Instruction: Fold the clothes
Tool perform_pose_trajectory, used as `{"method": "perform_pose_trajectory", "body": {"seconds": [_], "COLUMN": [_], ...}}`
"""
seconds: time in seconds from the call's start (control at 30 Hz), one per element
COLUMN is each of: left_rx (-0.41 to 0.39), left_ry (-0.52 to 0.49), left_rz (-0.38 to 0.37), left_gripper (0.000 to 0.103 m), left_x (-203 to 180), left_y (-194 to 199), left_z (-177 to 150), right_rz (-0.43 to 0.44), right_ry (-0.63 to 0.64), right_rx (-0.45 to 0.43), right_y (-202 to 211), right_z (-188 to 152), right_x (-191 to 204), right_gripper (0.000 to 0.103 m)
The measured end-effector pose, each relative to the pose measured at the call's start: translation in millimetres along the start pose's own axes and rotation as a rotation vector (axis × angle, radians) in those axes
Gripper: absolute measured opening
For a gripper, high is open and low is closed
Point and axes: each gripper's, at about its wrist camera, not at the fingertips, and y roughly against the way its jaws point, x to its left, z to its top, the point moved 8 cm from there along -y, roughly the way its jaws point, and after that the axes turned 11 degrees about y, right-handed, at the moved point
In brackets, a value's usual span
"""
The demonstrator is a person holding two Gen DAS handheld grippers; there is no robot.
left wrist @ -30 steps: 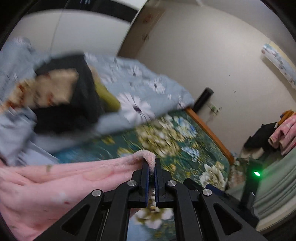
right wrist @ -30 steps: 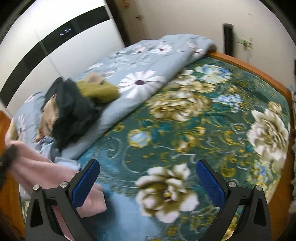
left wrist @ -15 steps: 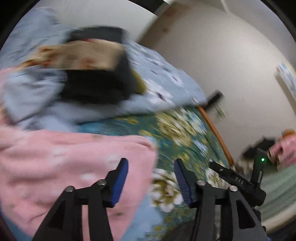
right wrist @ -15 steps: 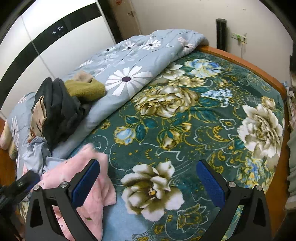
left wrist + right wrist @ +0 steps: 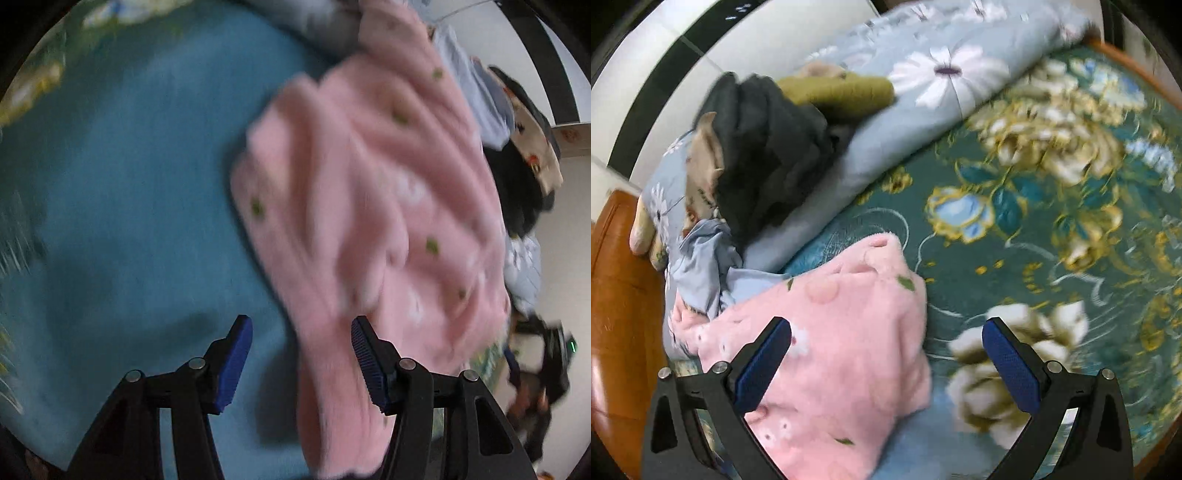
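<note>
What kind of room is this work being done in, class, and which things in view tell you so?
Most likely a bedroom: a bed with a floral bedspread, a rolled daisy-print quilt, and a pink fleece garment lying on it.

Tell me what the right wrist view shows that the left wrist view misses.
Only the right wrist view shows the olive-green garment, the blue daisy-print quilt, the orange wooden bed frame and the open right gripper. Only the left wrist view shows the open left gripper. Both show the pink fleece garment on the floral bedspread, and the dark clothes pile.
</note>
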Motion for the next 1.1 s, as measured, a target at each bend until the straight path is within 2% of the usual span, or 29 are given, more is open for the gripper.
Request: {"method": "perform_pose_trajectory", "body": {"seconds": [0.17,0.33,0.4,0.5,0.53,0.57,0.6,0.63,0.67,0.73,0.8,0.97,1.1], "left_rx": [0.130,0.193,0.206,0.207,0.210,0.214,0.217,0.218,0.209,0.183,0.145,-0.031,-0.117], "left_ry": [-0.025,-0.129,-0.151,-0.157,-0.160,-0.161,-0.157,-0.152,-0.144,-0.132,-0.134,-0.204,-0.267], "left_rz": [-0.059,0.000,0.025,0.043,0.051,0.057,0.060,0.062,0.062,0.058,0.055,-0.033,-0.157], "left_gripper": [0.060,0.060,0.060,0.058,0.051,0.038,0.036,0.033,0.031,0.027,0.011,0.009,0.009], "left_x": [-13,-26,-29,-34,-34,-35,-38,-39,-38,-36,-40,-80,-132], "left_y": [-17,-34,-36,-38,-39,-41,-45,-47,-45,-40,-36,2,33], "left_z": [-39,-61,-66,-66,-68,-68,-67,-67,-66,-61,-57,-27,-10], "right_rz": [-0.026,0.028,0.049,0.099,0.116,0.120,0.118,0.117,0.127,0.145,0.155,0.208,0.258], "right_ry": [0.019,-0.002,-0.011,-0.025,-0.026,-0.022,-0.018,-0.017,-0.020,-0.021,-0.026,-0.053,0.002], "right_rx": [0.064,0.137,0.166,0.196,0.200,0.208,0.222,0.232,0.231,0.223,0.186,0.059,-0.086], "right_y": [-25,-51,-61,-71,-74,-75,-77,-77,-75,-71,-59,-8,61], "right_z": [20,29,33,33,31,29,26,23,21,16,18,38,73], "right_x": [-1,0,0,3,5,7,8,8,10,13,10,1,14], "right_gripper": [0.088,0.071,0.054,0.042,0.039,0.030,0.018,0.014,0.009,0.008,0.007,0.005,0.004]}}
